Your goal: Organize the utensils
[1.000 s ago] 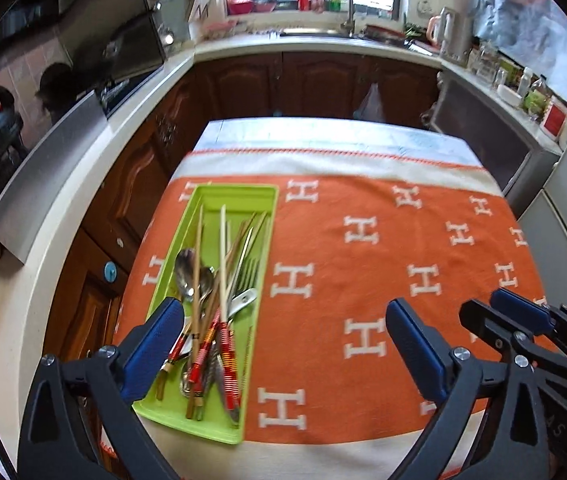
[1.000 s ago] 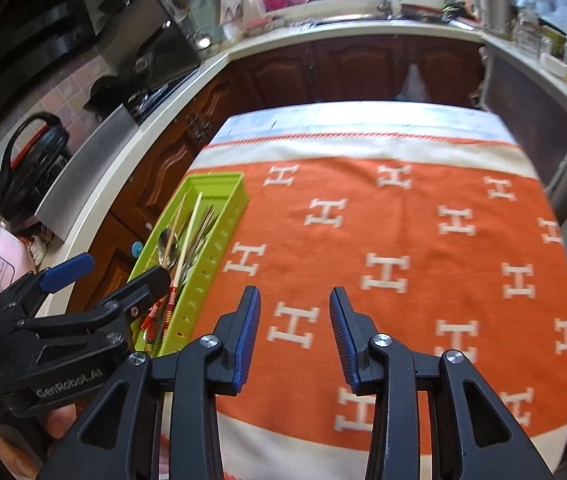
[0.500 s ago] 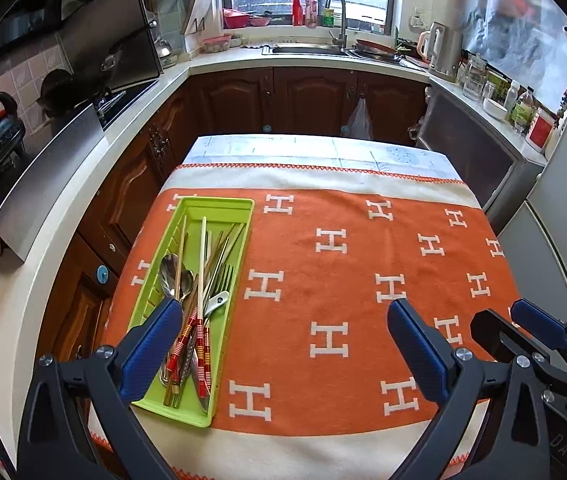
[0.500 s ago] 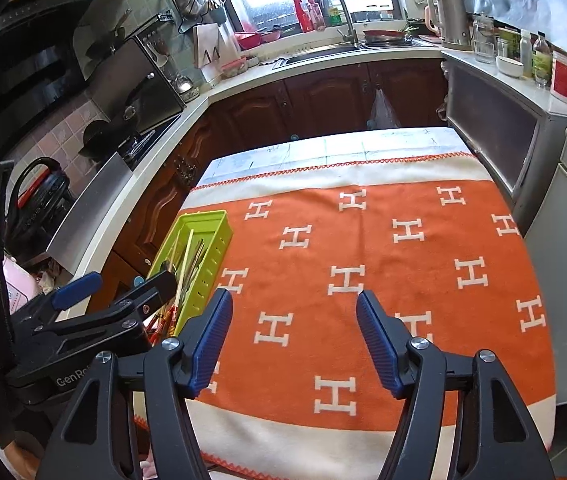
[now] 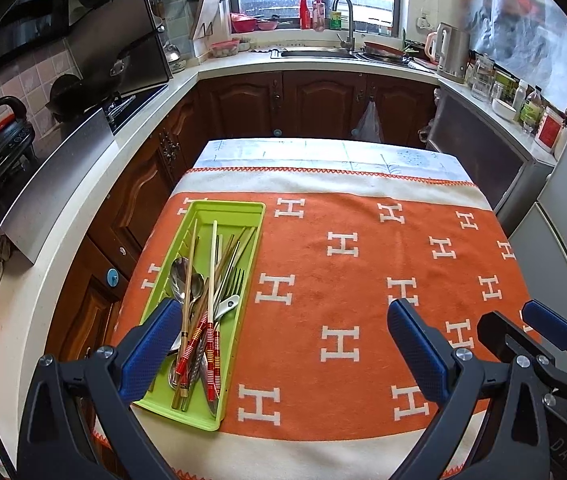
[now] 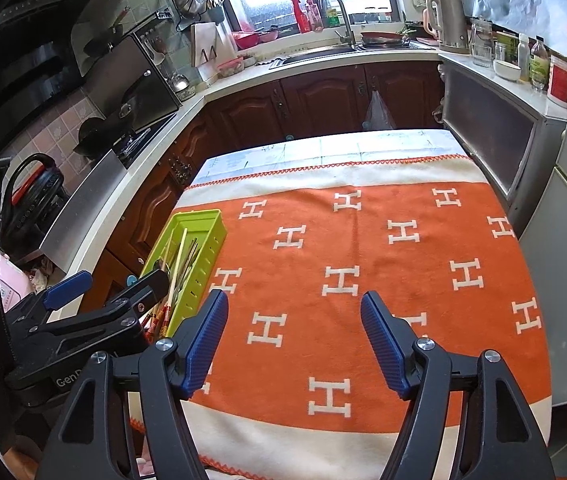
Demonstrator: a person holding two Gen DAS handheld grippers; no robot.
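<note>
The green tray [image 5: 203, 312] is sitting at nine o'clock on the orange-clothed desk [image 5: 363, 280], holding chopsticks [image 5: 212, 280], spoons [image 5: 181, 280] and forks [image 5: 233, 284] in a loose pile. The left hand-held gripper [image 5: 279, 350] is hanging wide and empty just above the tray's near end. The right hand-held gripper [image 6: 295, 344], jaws just widened, is holding nothing. The utensils are probably stiff, light and slippery; pinching mid-handle looks safest.
</note>
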